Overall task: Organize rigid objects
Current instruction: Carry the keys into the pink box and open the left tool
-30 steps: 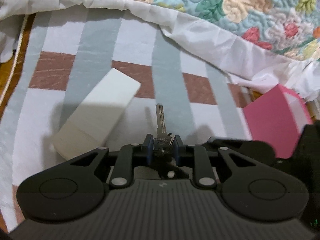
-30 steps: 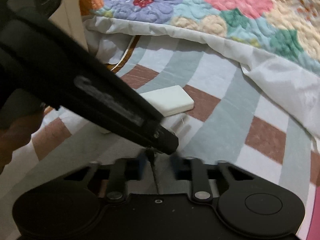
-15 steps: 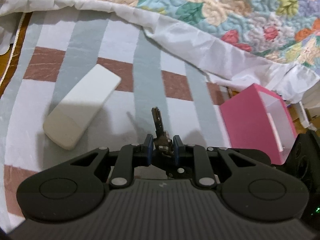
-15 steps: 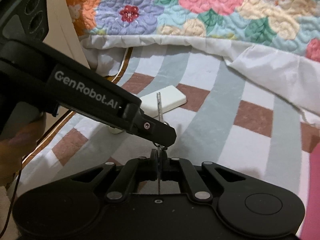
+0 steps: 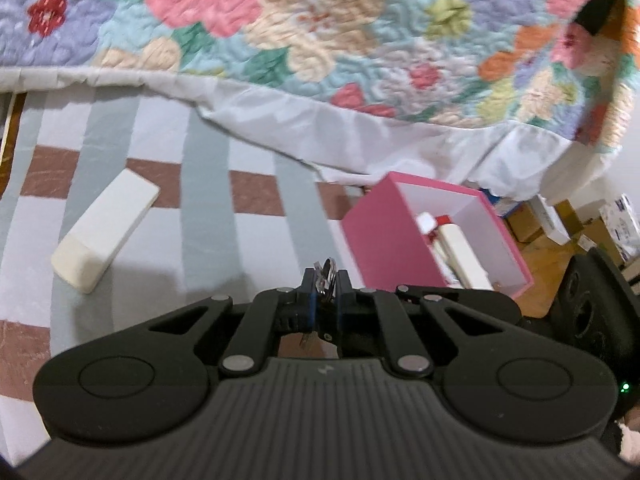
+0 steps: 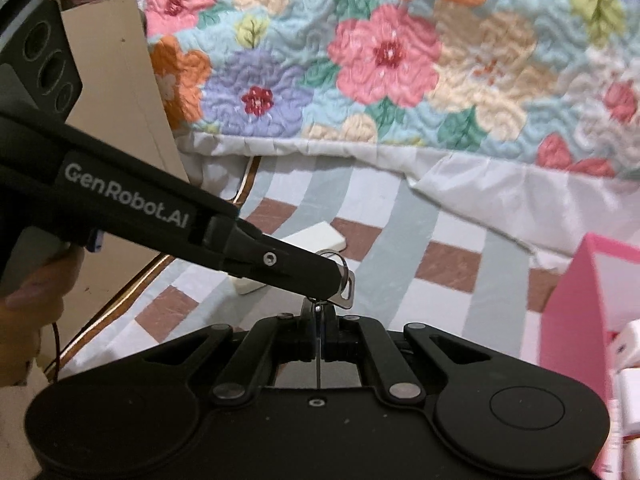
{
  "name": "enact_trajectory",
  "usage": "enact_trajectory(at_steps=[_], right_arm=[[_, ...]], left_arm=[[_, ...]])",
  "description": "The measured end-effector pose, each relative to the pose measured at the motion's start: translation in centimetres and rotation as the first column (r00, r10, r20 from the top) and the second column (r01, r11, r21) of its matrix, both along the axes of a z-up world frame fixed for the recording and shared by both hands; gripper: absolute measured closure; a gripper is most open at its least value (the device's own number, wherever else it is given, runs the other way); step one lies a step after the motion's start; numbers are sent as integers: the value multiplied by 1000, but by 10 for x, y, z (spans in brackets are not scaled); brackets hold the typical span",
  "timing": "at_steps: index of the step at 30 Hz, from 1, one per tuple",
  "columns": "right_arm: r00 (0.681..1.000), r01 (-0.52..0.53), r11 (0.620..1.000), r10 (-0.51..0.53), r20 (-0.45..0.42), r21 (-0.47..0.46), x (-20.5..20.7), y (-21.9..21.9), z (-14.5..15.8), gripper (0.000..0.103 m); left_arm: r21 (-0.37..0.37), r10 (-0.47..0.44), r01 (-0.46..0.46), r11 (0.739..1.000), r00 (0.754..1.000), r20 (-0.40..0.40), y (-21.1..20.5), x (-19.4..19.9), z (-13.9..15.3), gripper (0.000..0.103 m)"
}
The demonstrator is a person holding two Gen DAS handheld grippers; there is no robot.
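My left gripper is shut on a metal key with its ring, held above the checked sheet just left of the pink box. In the right wrist view the left gripper crosses from the left with the key head and ring at its tip. My right gripper is shut on the thin key blade, which hangs down between its fingers. A white rectangular block lies on the sheet to the left; it also shows in the right wrist view.
The pink box holds white and red items; its side shows in the right wrist view. A floral quilt with a white hem lies behind. Cardboard boxes sit on the floor at the right.
The left gripper lifted and swung right toward the pink box. The key turned so its ring points forward and its blade hangs back. Both grippers rose together.
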State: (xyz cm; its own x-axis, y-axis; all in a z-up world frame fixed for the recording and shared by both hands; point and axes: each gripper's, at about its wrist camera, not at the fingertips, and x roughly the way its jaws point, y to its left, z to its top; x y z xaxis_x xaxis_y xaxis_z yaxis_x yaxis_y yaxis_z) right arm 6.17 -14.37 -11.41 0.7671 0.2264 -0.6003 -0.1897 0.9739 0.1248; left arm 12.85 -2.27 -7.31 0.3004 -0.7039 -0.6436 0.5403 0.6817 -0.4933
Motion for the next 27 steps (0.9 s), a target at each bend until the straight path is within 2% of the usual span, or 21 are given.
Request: enact_trajectory(at_steps=[4, 7, 11, 16, 22, 27], right_arm=[[999, -4, 998, 7, 45, -59, -20, 0, 21, 100], [997, 16, 998, -12, 73, -55, -34, -7, 35, 100], [995, 64, 997, -60, 86, -46, -48, -22, 49, 100], [988, 123, 990, -117, 97, -66, -61, -44, 61, 100], [977, 205, 971, -194, 93, -124, -65, -69, 64, 100], [967, 253, 957, -250, 39, -140, -49, -105, 57, 100]], left_arm=[[-12, -24, 25, 1000, 999, 47, -5, -20, 22, 95], [-24, -48, 50, 998, 996, 75, -11, -33, 38, 95], [-44, -94, 97, 994, 993, 71, -26, -42, 52, 95], [-29, -153, 156, 987, 984, 95, -57, -50, 65, 95], [-34, -195, 198, 980, 978, 72, -99, -45, 66, 95], [-6, -207, 208, 978, 978, 29, -148, -27, 57, 95]])
